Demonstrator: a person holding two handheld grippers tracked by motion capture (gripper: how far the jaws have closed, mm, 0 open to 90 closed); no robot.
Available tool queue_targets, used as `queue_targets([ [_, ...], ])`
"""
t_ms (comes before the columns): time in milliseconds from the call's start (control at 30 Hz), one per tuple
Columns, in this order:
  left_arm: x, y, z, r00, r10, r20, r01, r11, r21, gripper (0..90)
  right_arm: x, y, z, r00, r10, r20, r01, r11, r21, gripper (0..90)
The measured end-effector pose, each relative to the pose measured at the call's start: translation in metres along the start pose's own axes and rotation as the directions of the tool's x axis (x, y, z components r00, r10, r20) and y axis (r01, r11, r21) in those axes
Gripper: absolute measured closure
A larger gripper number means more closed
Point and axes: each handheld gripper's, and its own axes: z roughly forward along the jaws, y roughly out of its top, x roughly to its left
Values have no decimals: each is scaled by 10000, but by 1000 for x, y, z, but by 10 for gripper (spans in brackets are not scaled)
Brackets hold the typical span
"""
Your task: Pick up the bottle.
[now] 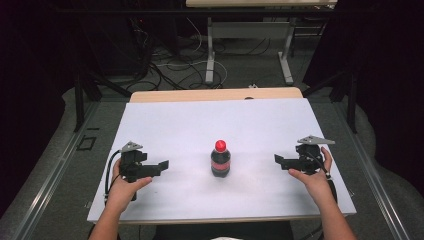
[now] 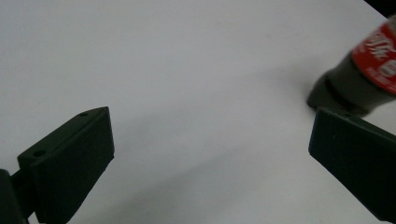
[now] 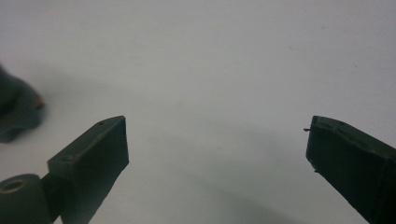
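Bottle (image 2: 364,70) label legible beside left jaws

Small dark cola bottle (image 1: 220,160), red cap, red label, upright at centre of white table (image 1: 200,125).

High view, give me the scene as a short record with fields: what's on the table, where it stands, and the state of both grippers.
surface: white table
object: cola bottle, red cap, upright, near the table's middle
left gripper: open, holding nothing, left of the bottle, apart from it
right gripper: open, holding nothing, right of the bottle, apart from it
left gripper view: bottle base beyond the right-hand jaw, not between the jaws
contact: none with the bottle
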Motion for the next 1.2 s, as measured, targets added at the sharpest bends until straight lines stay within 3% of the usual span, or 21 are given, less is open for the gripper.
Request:
queue_targets([
  [33, -5, 1, 0, 9998, 206, -49, -208, 9994, -283, 4, 4, 1, -3, 9995, -306, -10, 306, 9995, -45, 51],
  [67, -5, 1, 0, 9998, 206, -49, -208, 9994, -283, 4, 10, 2, -5, 9997, -233, -72, 233, 9997, -28, 51],
  [200, -24, 4, 6, 9957, 661, 656, -636, 9972, -398, 4, 24, 4, -9, 9985, -493, -254, 486, 9985, -252, 44],
  [300, -36, 6, 13, 9872, 1430, 706, -1415, 9896, -259, 5, 34, 5, -11, 9970, -648, -428, 630, 9971, -426, 43],
  [333, -36, 6, 13, 9872, 1430, 706, -1415, 9896, -259, 5, 34, 5, -11, 9970, -648, -428, 630, 9971, -426, 43],
  [467, -52, 10, 25, 9737, 2155, 735, -2141, 9765, -259, 7, 44, 5, -11, 9926, -1086, -551, 1066, 9936, -372, 42],
  [567, -64, 14, 36, 9685, 2302, 946, -2289, 9731, -239, 14, 49, 2, -7, 9916, -1136, -616, 1114, 9931, -375, 64],
  [633, -77, 18, 46, 9593, 2546, 1222, -2528, 9671, -303, 22, 51, 1, -7, 9916, -1129, -624, 1114, 9934, -271, 70],
  [767, -91, 22, 57, 9499, 2856, 1267, -2820, 9583, -459, 62, 53, 1, -6, 9905, -1171, -725, 1156, 9930, -251, 73],
  [867, -101, 27, 69, 9475, 2923, 1294, -2885, 9563, -480, 80, 55, 2, -7, 9892, -1274, -723, 1252, 9916, -337, 73],
  [1000, -113, 29, 90, 9389, 3043, 1607, -3015, 9525, -421, 83, 55, 2, -7, 9873, -1406, -733, 1378, 9895, -427, 74],
  [1200, -123, 28, 109, 9323, 3254, 1579, -3241, 9454, -342, 147, 56, 1, -6, 9875, -1366, -784, 1338, 9902, -392, 87],
])
